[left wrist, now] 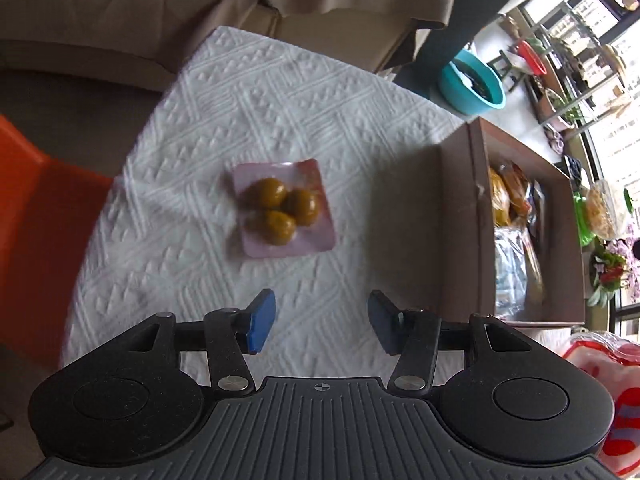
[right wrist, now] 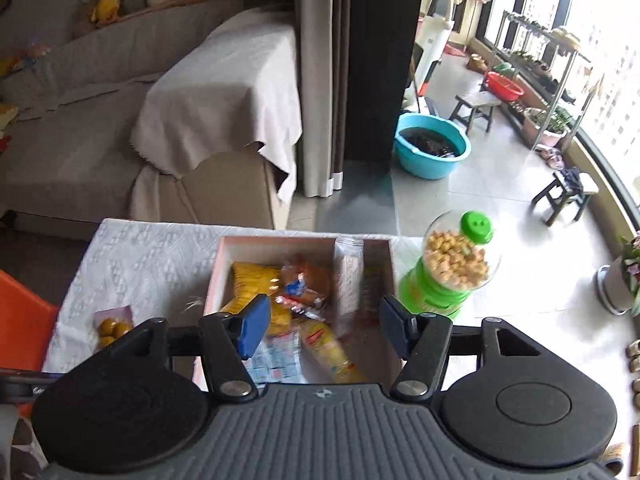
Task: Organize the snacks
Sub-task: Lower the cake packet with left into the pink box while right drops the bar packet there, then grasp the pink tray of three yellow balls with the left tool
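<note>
Your left gripper [left wrist: 322, 322] hovers, fingers spread, lined up on the lone snack packet [left wrist: 285, 208] on the surface; your right gripper [right wrist: 324, 326], fingers spread and empty, waits over the filled box [right wrist: 304, 240].

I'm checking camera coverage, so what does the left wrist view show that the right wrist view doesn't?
Only the left wrist view shows the left tongs, open above the white cloth, and a red and white bag.

Only the right wrist view shows the right tongs, open over the box, and the green snack jar.

Both show the pink packet of three brown snacks and the snack-filled box.
</note>
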Tool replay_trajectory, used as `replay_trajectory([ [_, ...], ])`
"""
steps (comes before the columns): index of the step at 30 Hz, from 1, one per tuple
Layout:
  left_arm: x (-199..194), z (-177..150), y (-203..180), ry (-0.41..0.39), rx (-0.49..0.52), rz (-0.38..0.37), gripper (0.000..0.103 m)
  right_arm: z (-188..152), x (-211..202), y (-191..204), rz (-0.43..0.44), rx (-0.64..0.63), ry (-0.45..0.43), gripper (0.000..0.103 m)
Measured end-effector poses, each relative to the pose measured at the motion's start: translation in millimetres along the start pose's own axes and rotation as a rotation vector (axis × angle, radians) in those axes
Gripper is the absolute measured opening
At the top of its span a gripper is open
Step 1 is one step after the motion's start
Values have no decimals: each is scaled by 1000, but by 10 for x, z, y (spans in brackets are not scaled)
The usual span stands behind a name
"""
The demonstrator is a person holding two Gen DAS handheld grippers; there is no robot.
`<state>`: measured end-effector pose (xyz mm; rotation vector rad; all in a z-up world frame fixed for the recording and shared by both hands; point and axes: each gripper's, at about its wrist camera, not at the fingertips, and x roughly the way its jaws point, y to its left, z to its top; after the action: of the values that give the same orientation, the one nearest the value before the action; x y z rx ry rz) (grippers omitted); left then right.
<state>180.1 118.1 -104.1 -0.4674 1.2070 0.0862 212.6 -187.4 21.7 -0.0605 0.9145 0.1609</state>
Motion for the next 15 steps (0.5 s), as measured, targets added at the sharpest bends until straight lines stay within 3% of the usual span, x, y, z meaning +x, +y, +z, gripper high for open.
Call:
replay_trajectory([
  [5,155,329,229,-60,-44,-20,56,-562,126,251,43,12,95,61],
  [9,411,579,193,-42,-69,-15,56,-1073,171,420,65,25,199,61],
  [10,470,605,147,-35,-47,-10,58,-1173,180,452,65,20,217,61],
  [13,665,577,-115,-12,127,101,57,-1456,158,562,56,-21,257,61],
  [15,695,493,-222,-45,230,150,61,-1591,137,614,52,-53,278,61],
])
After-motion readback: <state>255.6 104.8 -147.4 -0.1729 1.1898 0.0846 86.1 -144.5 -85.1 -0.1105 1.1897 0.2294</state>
